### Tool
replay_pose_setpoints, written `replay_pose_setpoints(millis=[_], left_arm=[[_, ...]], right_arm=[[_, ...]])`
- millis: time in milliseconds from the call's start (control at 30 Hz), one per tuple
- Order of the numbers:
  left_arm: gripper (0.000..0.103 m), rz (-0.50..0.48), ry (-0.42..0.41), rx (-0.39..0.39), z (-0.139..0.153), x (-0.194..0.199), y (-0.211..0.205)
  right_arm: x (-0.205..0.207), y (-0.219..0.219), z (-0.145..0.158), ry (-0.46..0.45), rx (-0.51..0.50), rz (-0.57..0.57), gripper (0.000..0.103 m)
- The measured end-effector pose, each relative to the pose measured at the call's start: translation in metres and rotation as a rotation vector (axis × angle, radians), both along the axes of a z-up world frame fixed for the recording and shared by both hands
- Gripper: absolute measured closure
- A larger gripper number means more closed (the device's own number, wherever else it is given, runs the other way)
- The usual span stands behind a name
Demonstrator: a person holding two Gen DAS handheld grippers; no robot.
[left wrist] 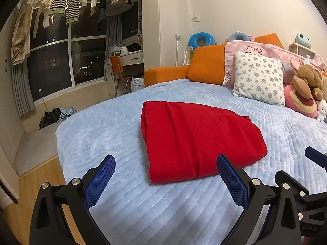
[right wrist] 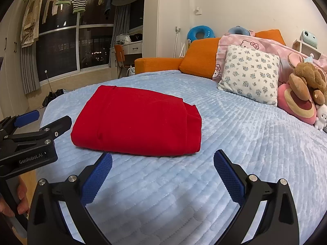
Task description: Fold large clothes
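A red garment (left wrist: 196,140) lies folded into a compact rectangle on the light blue bed cover (left wrist: 102,126). It also shows in the right wrist view (right wrist: 139,124). My left gripper (left wrist: 165,161) is open and empty, just short of the garment's near edge. My right gripper (right wrist: 162,159) is open and empty, just in front of the garment's near edge. The left gripper also shows at the left of the right wrist view (right wrist: 47,120), open. Part of the right gripper shows at the right edge of the left wrist view (left wrist: 315,159).
A floral pillow (left wrist: 258,77), pink pillows and plush toys (left wrist: 306,89) sit at the bed's head, against orange cushions (left wrist: 206,63). The bed's left edge drops to a wooden floor (left wrist: 45,173). A desk and chair (left wrist: 120,69) stand by the window; clothes hang above.
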State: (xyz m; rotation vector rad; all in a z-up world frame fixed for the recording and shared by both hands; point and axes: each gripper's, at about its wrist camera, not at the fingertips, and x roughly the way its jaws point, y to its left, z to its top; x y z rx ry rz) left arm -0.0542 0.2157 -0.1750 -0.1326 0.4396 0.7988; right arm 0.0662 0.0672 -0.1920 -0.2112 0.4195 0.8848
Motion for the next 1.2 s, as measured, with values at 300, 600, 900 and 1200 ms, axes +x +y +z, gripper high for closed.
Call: replay_pose_setpoints(millis=[300,600,900,1200], left_arm=[[0.003,-0.006,0.003,0.011,-0.001,-0.001,-0.004],[0.003,-0.025,0.042,0.015,-0.006,0.006,-0.005],[0.003,-0.034,0.008,0.028,-0.002,0.009,-0.007],[0.003,-0.048,0.007,0.015,-0.004,0.010,-0.004]], right_arm=[[-0.001,0.002,0.000,0.001,-0.001,-0.001,0.005],[0.001,0.002,-0.002,0.004,-0.005,-0.003,0.005],[0.005,0.003,-0.006,0.016,-0.017,-0.010,0.005],[0.006,0.002,-0.007,0.018,-0.020,-0.011,0.005]])
